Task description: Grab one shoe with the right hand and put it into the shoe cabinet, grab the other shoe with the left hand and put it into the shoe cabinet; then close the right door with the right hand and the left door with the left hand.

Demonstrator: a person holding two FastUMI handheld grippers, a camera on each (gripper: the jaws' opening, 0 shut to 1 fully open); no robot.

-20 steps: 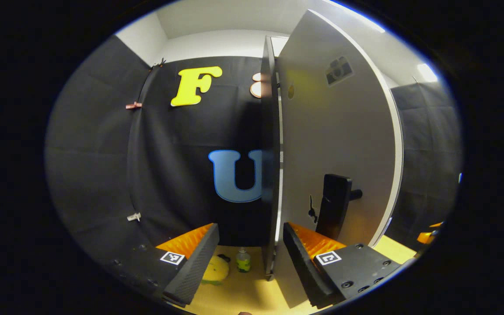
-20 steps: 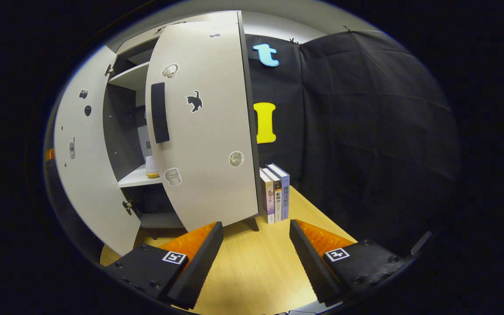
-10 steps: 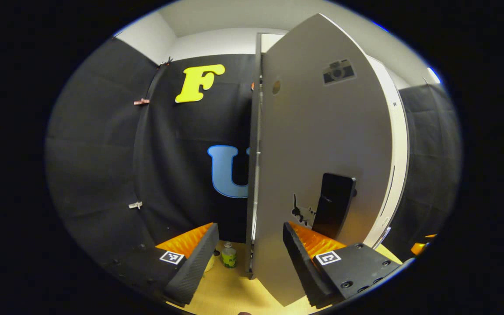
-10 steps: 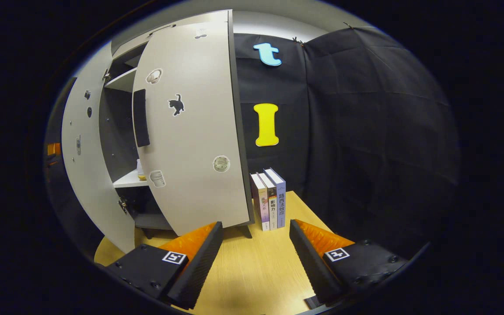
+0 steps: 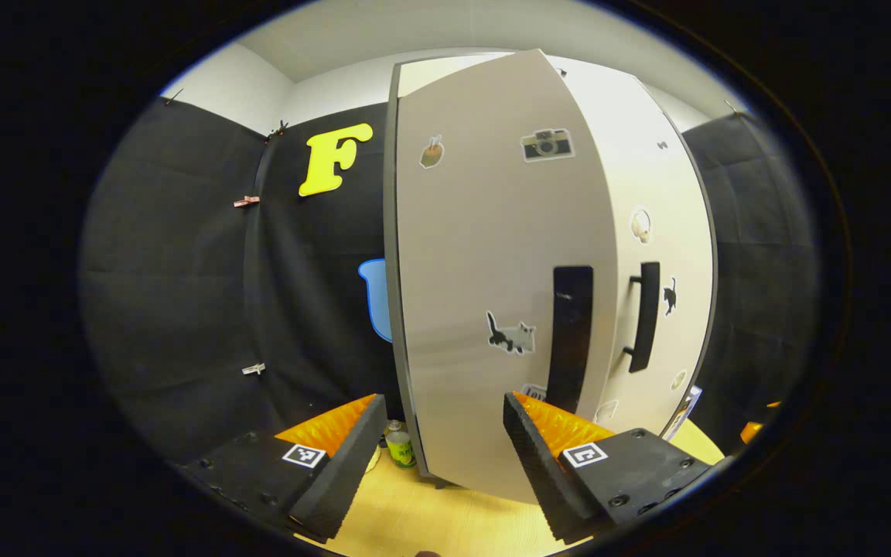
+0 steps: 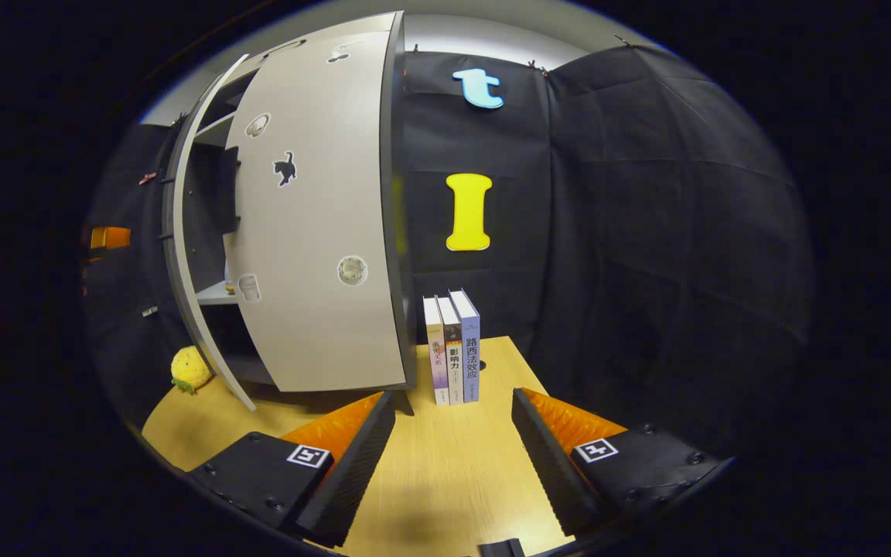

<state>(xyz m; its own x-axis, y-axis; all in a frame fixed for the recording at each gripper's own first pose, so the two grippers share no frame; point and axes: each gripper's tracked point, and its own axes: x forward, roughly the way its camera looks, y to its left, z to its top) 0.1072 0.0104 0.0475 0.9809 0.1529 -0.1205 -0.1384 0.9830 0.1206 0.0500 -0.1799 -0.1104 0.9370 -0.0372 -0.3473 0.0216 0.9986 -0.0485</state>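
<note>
1. Step in hand, by our reading: the last one, closing the left door [image 5: 492, 294] with the left gripper [image 5: 438, 456]; in the right gripper view this door [image 6: 182, 255] stands ajar beside the right door [image 6: 314, 232], which lies nearly flush with the cabinet [image 6: 213, 294].
2. Shoes: we cannot make them out; we judge them stowed behind the doors, though only a strip of shelf shows through the gap.
3. Left gripper: jaws released, wide apart, grasping nothing; the door's lower edge sits between the fingers, the right finger [image 5: 538, 456] close against its face; contact we cannot tell.
4. Right gripper [image 6: 449, 456]: jaws released, wide apart, empty; it hangs over the table [image 6: 445, 480], apart from the right door, facing the books [image 6: 453, 348].
5. Next move, as we judge it: press the left door's face, near its handle [image 5: 571, 333], until it meets the right door's edge beside the other handle [image 5: 646, 317]; a steady push, no grip needed.
6. Sundries: a bottle [image 5: 399, 447] by the cabinet foot; a yellow toy [image 6: 190, 370] on the table.
</note>
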